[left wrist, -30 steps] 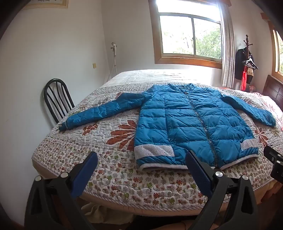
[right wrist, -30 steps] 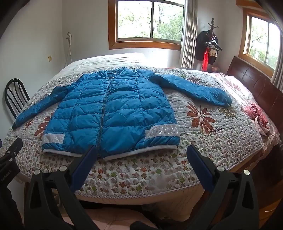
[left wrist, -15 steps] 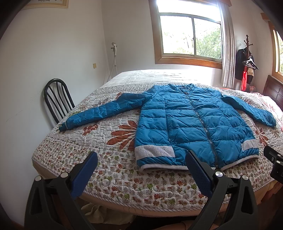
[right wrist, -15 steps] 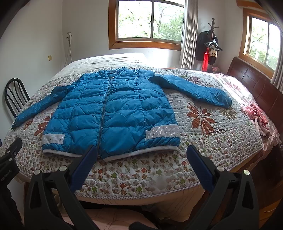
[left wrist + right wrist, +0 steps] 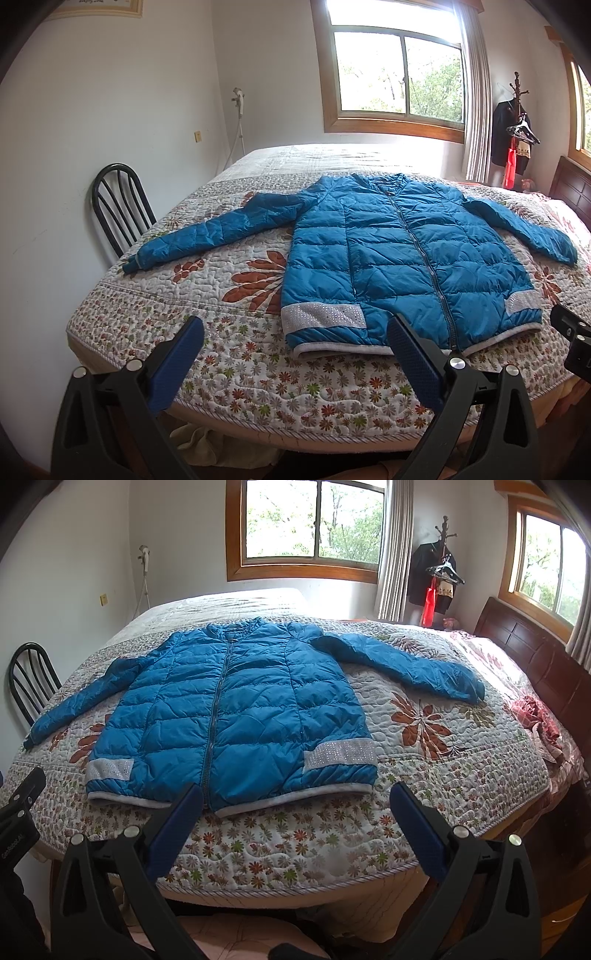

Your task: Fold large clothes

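A blue quilted jacket point(image 5: 399, 254) point(image 5: 236, 709) lies flat and zipped on the flowered bedspread point(image 5: 229, 354) point(image 5: 443, 760), hem toward me, both sleeves spread out to the sides. Its left sleeve point(image 5: 207, 236) reaches toward the chair side; its right sleeve point(image 5: 402, 661) points at the headboard side. My left gripper point(image 5: 295, 332) hovers open before the bed's near edge, in front of the hem's left corner. My right gripper point(image 5: 295, 797) is open too, just short of the hem near the zip. Neither touches the jacket.
A black chair point(image 5: 118, 206) stands against the left wall by the bed. A dark wooden headboard point(image 5: 535, 657) lines the right side, with crumpled pink cloth point(image 5: 539, 716) beside it. A coat stand point(image 5: 439, 572) with hanging clothes is in the far corner under the windows.
Both grippers have edged slightly closer to the bed; the jacket sits a little lower and nearer in both views. Both jaws stay open, the jacket unmoved.
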Demonstrator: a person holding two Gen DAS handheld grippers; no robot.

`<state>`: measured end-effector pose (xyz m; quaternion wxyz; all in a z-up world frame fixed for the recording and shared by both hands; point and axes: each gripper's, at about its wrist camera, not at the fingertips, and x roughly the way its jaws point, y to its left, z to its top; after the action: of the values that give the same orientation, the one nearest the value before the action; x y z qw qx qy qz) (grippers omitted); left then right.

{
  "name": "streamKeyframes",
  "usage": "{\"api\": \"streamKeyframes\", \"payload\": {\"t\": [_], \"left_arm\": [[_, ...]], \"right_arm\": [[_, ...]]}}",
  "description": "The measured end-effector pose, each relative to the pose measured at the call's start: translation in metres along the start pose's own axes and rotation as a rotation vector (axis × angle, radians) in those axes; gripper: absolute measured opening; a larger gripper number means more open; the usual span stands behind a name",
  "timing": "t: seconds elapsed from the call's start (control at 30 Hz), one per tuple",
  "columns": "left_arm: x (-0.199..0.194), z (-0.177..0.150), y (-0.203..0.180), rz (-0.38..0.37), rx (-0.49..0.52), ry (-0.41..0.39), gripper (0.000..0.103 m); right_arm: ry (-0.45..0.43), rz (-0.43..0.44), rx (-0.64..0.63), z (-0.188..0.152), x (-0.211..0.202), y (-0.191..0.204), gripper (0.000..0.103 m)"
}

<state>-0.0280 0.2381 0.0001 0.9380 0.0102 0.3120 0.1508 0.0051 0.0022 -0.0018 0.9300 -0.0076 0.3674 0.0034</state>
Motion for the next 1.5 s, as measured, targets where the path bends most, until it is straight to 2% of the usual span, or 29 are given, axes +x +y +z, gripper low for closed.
{"api": "streamKeyframes", "payload": {"t": [1.5], "left_arm": [[0.0003,-0.0005,-0.0002,0.0,0.0,0.002,0.099]], "right_arm": [[0.004,0.001,0.004,-0.0012,0.0016,-0.0001,0.1]]}}
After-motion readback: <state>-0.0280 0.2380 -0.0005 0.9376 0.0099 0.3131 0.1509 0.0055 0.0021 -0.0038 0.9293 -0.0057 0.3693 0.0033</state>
